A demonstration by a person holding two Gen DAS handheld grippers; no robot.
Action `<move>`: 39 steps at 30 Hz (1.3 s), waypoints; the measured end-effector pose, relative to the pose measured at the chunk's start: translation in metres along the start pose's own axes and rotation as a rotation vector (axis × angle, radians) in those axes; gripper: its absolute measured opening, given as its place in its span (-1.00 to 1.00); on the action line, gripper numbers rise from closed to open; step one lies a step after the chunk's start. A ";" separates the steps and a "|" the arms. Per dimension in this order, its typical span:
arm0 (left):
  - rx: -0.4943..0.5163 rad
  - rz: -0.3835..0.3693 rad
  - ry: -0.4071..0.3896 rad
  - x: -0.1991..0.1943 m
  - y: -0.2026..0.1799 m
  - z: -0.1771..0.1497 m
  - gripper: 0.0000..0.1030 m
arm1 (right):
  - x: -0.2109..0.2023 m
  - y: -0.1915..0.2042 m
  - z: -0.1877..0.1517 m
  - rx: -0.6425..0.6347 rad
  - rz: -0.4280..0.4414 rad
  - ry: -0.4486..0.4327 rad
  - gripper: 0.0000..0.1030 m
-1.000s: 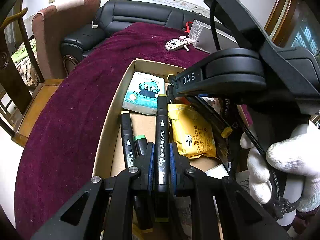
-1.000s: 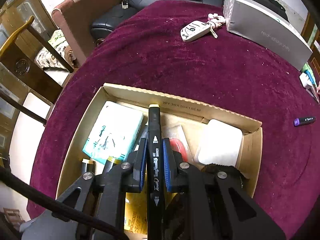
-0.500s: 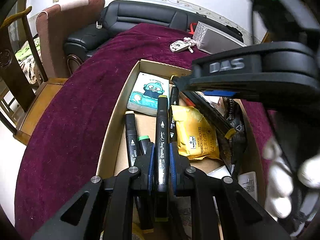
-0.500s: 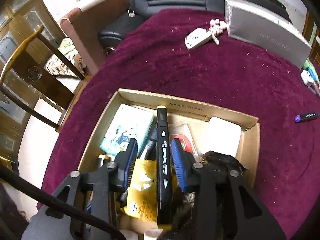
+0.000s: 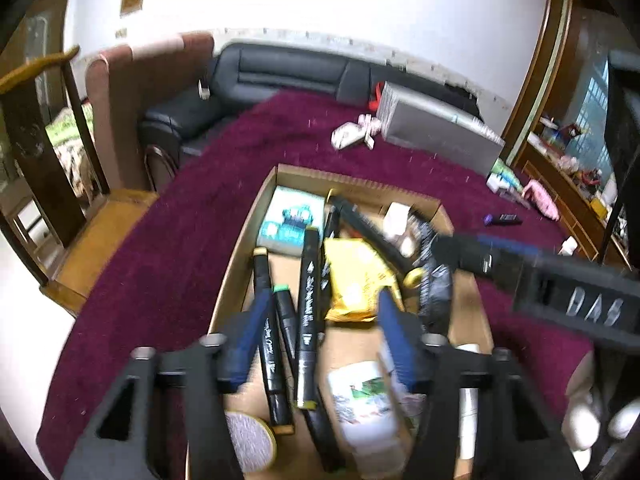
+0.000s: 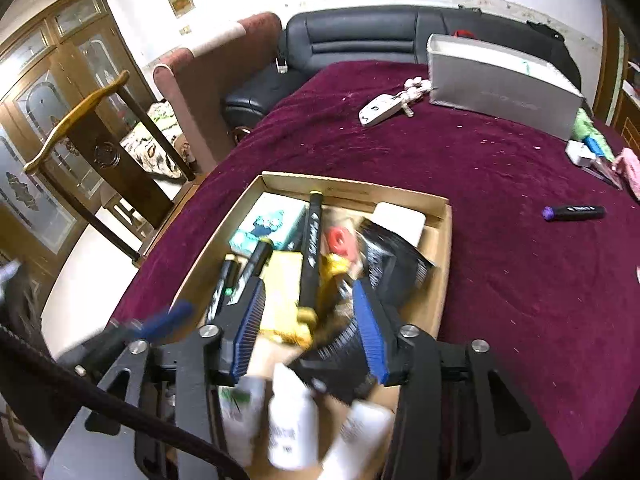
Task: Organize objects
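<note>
A cardboard box [image 5: 236, 264] on the maroon table holds several black markers, a yellow cracker packet [image 5: 356, 280], a teal tissue pack [image 5: 292, 220] and white bottles. My left gripper [image 5: 320, 340] is open above the box; a black marker [image 5: 308, 312] lies loose in the box between its fingers. My right gripper [image 6: 308, 320] is open too, above the same box [image 6: 440, 280]; another black marker [image 6: 310, 256] lies across the packets below it. The right gripper's body also crosses the left wrist view [image 5: 560, 280].
On the table beyond the box lie a purple-capped marker [image 6: 574, 212], a white key fob [image 6: 380, 108] and a long silver box [image 6: 500, 84]. A black sofa [image 6: 360, 44] and wooden chairs [image 6: 92, 128] stand past the table's far and left edges.
Both grippers have opened and let go of their markers, which now lie in the box. Both have pulled back and up, so more of the room shows.
</note>
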State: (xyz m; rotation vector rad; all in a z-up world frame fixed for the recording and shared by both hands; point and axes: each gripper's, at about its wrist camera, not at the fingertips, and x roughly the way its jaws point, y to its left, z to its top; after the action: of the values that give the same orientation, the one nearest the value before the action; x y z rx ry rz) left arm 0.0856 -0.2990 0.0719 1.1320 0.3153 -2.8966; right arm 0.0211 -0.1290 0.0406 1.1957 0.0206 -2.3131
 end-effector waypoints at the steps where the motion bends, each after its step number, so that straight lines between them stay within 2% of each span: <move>1: 0.002 0.009 -0.030 -0.008 -0.004 0.000 0.21 | -0.006 -0.003 -0.005 0.000 -0.002 -0.014 0.01; 3: 0.027 0.055 -0.071 -0.019 -0.014 -0.002 0.32 | -0.017 -0.009 -0.015 0.000 -0.008 -0.037 0.07; 5: 0.047 0.077 -0.106 -0.030 -0.025 -0.007 0.33 | -0.028 -0.018 -0.024 0.028 0.001 -0.068 0.18; 8: 0.041 0.067 -0.139 -0.041 -0.035 -0.009 0.36 | -0.043 -0.028 -0.035 0.063 0.023 -0.099 0.20; 10: 0.019 0.053 -0.176 -0.053 -0.039 -0.010 0.48 | -0.058 -0.031 -0.042 0.062 0.013 -0.145 0.20; 13: -0.022 0.042 -0.212 -0.070 -0.039 -0.009 0.58 | -0.077 -0.029 -0.051 0.021 -0.048 -0.216 0.23; 16: -0.057 0.033 -0.245 -0.085 -0.040 -0.008 0.65 | -0.090 -0.025 -0.065 -0.022 -0.130 -0.278 0.44; 17: -0.066 0.030 -0.258 -0.089 -0.040 -0.009 0.67 | -0.092 -0.025 -0.070 -0.028 -0.144 -0.289 0.45; 20: -0.077 0.082 -0.306 -0.105 -0.043 -0.010 0.93 | -0.090 -0.024 -0.081 -0.042 -0.163 -0.295 0.45; 24: -0.052 0.191 -0.381 -0.127 -0.052 -0.015 0.97 | -0.084 -0.020 -0.094 -0.063 -0.151 -0.281 0.45; 29: -0.056 0.199 -0.360 -0.130 -0.055 -0.017 0.97 | -0.082 -0.011 -0.105 -0.091 -0.142 -0.282 0.45; 33: -0.085 0.278 -0.344 -0.126 -0.053 -0.019 0.97 | -0.082 -0.004 -0.112 -0.123 -0.144 -0.287 0.45; 39: -0.098 0.341 -0.321 -0.116 -0.052 -0.021 0.97 | -0.077 0.003 -0.122 -0.157 -0.132 -0.265 0.45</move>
State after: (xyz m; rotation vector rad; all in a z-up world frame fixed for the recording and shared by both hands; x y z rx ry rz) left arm 0.1809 -0.2506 0.1444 0.6187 0.2260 -2.6630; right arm 0.1503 -0.0667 0.0260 0.8263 0.1874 -2.5158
